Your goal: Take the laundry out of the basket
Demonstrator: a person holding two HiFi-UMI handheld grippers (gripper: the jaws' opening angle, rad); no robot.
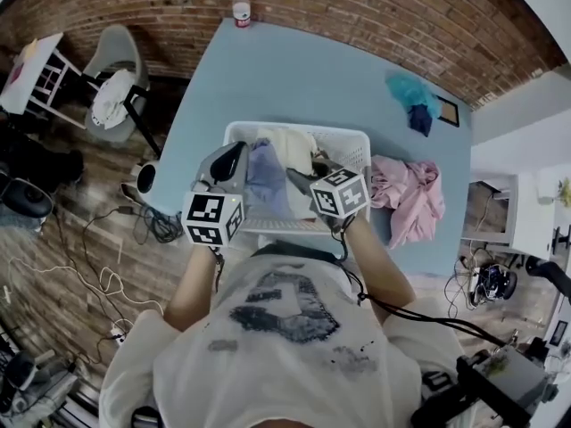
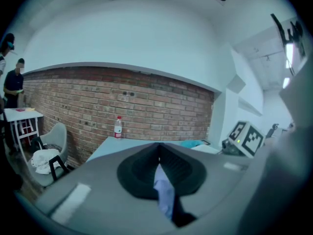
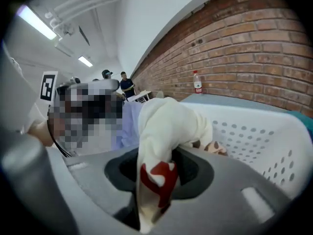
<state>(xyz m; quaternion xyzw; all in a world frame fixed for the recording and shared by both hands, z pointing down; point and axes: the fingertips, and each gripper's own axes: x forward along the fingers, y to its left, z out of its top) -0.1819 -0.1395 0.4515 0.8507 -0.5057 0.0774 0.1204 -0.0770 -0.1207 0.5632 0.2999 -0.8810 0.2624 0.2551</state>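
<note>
A white laundry basket [image 1: 353,137] stands on the light blue table [image 1: 294,69], close in front of the person. My left gripper [image 1: 235,153] is over the basket's left side, shut on a lavender cloth [image 1: 265,178]. In the left gripper view that lavender cloth [image 2: 165,192] hangs pinched between the closed jaws of the left gripper [image 2: 158,154]. My right gripper [image 1: 296,178] is over the basket's middle. It is shut on a cream garment [image 3: 168,126] with a red print [image 3: 157,176], which drapes over the jaws of the right gripper [image 3: 156,163]. More cream fabric [image 1: 290,145] lies in the basket.
A pink garment [image 1: 406,194] lies on the table right of the basket, and a teal and dark blue garment [image 1: 413,98] farther back. A water bottle [image 1: 241,7] stands at the table's far edge by the brick wall. A grey chair [image 1: 114,83] is off to the left.
</note>
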